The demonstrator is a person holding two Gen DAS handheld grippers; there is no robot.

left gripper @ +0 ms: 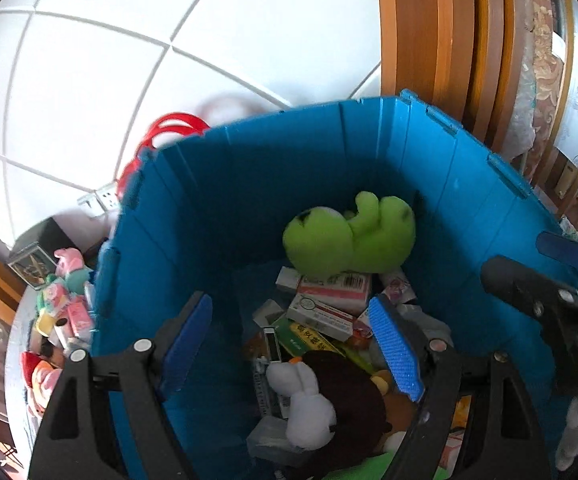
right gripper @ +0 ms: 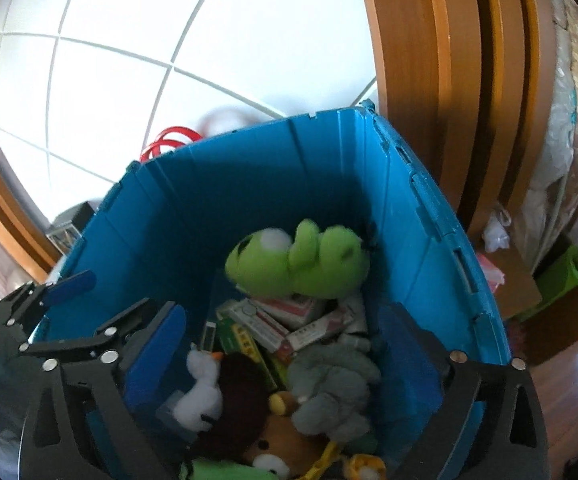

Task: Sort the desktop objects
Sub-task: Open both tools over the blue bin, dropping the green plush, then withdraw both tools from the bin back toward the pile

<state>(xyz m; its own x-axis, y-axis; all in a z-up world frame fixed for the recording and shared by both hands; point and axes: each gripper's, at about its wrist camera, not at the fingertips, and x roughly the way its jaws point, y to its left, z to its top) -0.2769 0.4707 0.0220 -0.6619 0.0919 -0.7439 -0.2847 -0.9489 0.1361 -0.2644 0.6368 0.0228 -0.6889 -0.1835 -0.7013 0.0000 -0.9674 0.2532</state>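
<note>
A blue plastic crate (left gripper: 217, 200) (right gripper: 177, 216) stands below both grippers. Inside it lie a green plush frog (left gripper: 349, 236) (right gripper: 297, 256), several medicine boxes (left gripper: 329, 300) (right gripper: 273, 320), a white plush rabbit (left gripper: 309, 404) (right gripper: 203, 392), a brown plush (left gripper: 353, 396) (right gripper: 241, 392) and a grey plush (right gripper: 329, 388). My left gripper (left gripper: 293, 340) is open and empty above the crate. My right gripper (right gripper: 285, 344) is open and empty above the crate too. The right gripper shows at the right edge of the left wrist view (left gripper: 549, 292); the left gripper shows at the left of the right wrist view (right gripper: 49, 296).
A pile of small toys and packets (left gripper: 61, 304) lies on the round table left of the crate. A red basket handle (left gripper: 169, 128) (right gripper: 169, 140) stands behind the crate. White tiled wall behind, a wooden door frame (left gripper: 429, 32) (right gripper: 429, 80) to the right.
</note>
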